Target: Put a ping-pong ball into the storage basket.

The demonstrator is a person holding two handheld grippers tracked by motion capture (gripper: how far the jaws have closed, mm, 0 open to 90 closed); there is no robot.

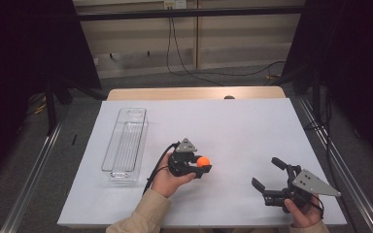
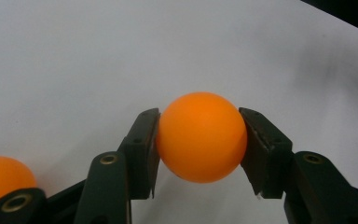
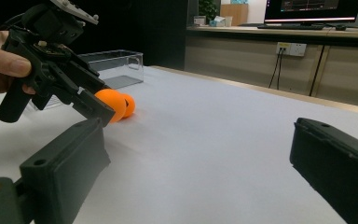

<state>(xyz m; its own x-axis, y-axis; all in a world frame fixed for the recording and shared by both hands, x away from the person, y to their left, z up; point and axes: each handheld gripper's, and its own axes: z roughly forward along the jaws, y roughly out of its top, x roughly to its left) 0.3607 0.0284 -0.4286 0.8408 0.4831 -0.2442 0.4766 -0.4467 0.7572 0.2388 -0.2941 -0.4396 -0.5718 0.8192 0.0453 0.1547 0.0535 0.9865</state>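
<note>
ball (image 2: 200,136): plain orange | left gripper (image 1: 200,167): black | bin (image 1: 125,145) at 9 o'clock: clear | table cover (image 1: 243,131): white

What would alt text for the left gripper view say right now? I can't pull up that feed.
An orange ball is clamped between the left gripper's two black jaws, one pad pressed on each side of it, above a plain white table surface. Part of a second orange ball shows at the lower left edge.

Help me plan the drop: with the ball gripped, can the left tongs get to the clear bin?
Probably yes. The left tongs are shut on the orange ball, and only bare white table lies between them and the clear bin, whose top is open.
</note>
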